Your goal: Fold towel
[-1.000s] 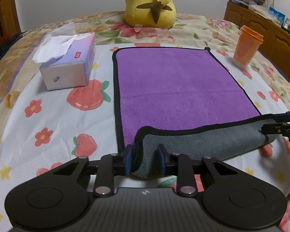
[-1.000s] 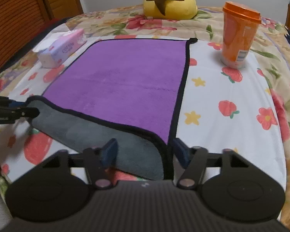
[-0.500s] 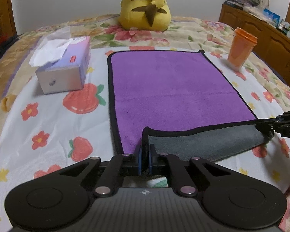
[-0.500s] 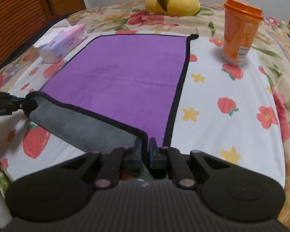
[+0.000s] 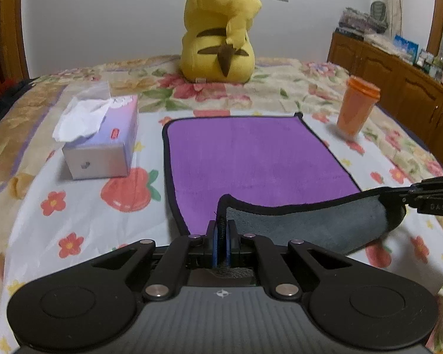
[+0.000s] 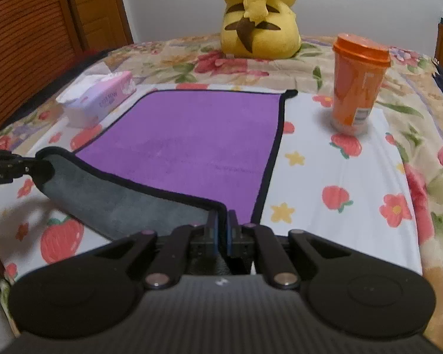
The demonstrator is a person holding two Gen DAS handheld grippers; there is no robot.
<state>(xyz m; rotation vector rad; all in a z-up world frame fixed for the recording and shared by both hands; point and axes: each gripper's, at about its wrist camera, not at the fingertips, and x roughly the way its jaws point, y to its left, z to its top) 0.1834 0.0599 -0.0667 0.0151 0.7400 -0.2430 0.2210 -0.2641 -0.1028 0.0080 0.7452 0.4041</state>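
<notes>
Both grippers pinch the near hem of the towel (image 5: pixel 251 156): the left gripper (image 5: pixel 220 237) has its pads pressed together on the near-left corner, and the right gripper (image 6: pixel 221 227) is clamped on the near-right corner. Between them the hem is lifted and rolled over, showing its grey underside, while the purple rest lies flat on the fruit-print cloth (image 5: pixel 82 206).

At 10 o'clock of the towel stands a tissue box (image 5: pixel 100 144), just beside its left edge. An orange cup (image 6: pixel 358 82) stands at 2 o'clock, apart from the right edge. A yellow plush toy (image 5: pixel 218 32) sits at 12 o'clock, well beyond the far hem.

Bare cloth lies open at 3 o'clock, nearer than the cup.

Only the left view shows a wooden cabinet (image 5: pixel 398 88); only the right view shows a wooden door (image 6: pixel 94 8).
</notes>
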